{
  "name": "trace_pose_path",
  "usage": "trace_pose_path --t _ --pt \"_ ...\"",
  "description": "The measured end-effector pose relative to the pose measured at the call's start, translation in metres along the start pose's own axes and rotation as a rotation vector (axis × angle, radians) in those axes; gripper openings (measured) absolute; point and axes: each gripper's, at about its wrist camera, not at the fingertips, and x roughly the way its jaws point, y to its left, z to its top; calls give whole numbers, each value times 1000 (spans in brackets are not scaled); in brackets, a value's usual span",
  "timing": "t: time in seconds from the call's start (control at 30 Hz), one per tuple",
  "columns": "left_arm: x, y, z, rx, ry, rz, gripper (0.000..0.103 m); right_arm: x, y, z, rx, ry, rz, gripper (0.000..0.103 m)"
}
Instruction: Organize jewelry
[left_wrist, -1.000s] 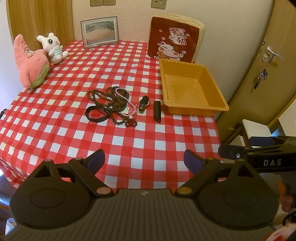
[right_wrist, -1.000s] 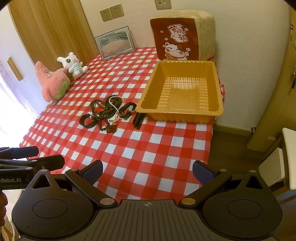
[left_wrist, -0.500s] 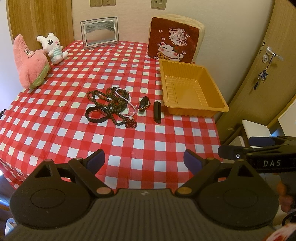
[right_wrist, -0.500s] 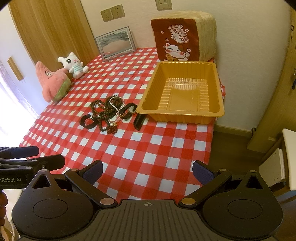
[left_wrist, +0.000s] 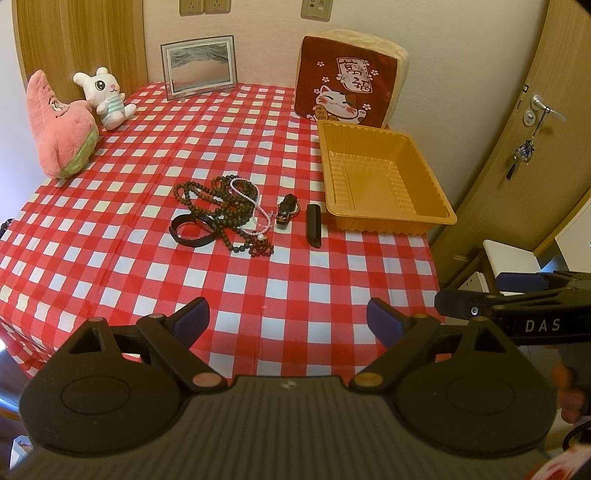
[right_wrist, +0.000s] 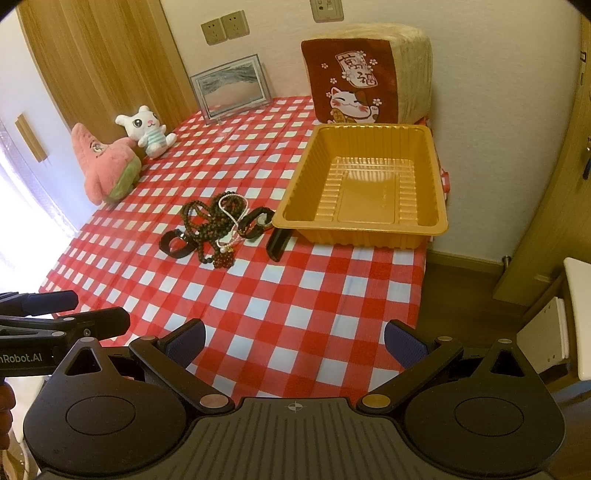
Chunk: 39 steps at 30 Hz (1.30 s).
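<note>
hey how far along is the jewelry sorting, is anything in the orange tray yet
Nothing is done: the orange tray is empty. Nothing is in hand; the left gripper and right gripper are open over the near tablecloth. Left: bead necklaces, black bangle, watch, black bar.

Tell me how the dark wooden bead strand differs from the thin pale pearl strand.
The dark wooden bead strand has larger brown beads and sprawls in several tangled loops; the thin pale pearl strand has tiny whitish beads and lies across the dark strand in a narrower line. Both rest on the red-and-white checked tablecloth, outside the orange plastic tray.
</note>
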Motion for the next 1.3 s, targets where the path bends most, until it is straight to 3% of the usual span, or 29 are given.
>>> trace_pose_path --t 1.3 --pt "0 0 -1 -1 -3 -1 91 -1 1 -1 -1 -4 1 103"
